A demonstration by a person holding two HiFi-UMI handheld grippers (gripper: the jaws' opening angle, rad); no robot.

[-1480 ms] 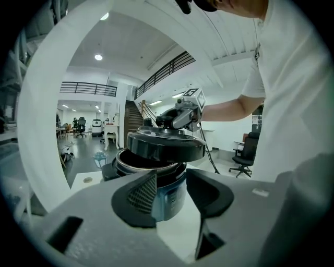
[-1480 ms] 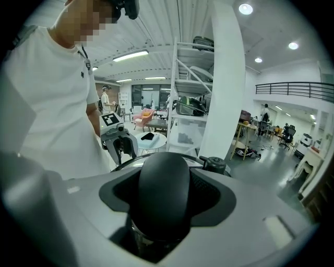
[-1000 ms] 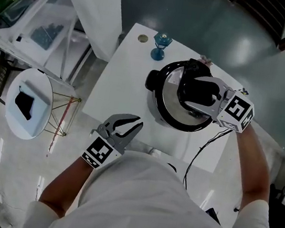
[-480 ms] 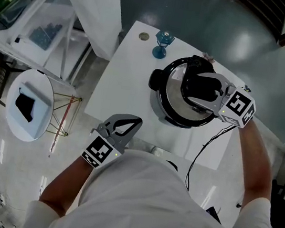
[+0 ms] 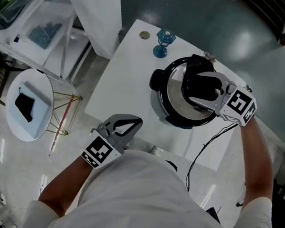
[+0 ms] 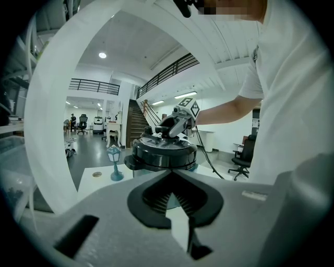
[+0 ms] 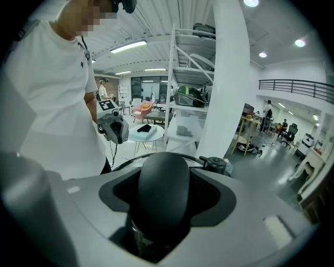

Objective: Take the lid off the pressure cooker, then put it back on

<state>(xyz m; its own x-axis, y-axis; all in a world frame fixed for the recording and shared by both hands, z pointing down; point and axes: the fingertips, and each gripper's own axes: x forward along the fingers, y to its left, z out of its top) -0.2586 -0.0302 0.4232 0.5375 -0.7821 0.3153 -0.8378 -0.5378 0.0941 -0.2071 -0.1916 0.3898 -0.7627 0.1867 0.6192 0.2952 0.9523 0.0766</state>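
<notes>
A black and steel pressure cooker point(image 5: 167, 96) stands on the white table point(image 5: 120, 86) with its lid on. My right gripper point(image 5: 191, 88) reaches over it from the right and is shut on the lid's black handle point(image 5: 203, 88). In the right gripper view the rounded handle point(image 7: 159, 190) fills the gap between the jaws. My left gripper point(image 5: 138, 121) is shut and empty. It hovers at the table's near edge, pointing at the cooker point(image 6: 162, 154) and well short of it. The left gripper view also shows my right gripper point(image 6: 169, 128) on top of the lid.
A small blue lamp figure point(image 5: 162, 43) and a round brass disc point(image 5: 144, 35) sit at the table's far edge. A black cable point(image 5: 204, 146) hangs off the near right side. A white pillar point(image 5: 95, 3) and a round side table point(image 5: 27, 101) stand to the left.
My left gripper's jaws have closed a small gap at their tips. The right gripper stays on the lid handle, and the lid is still on the pot.
</notes>
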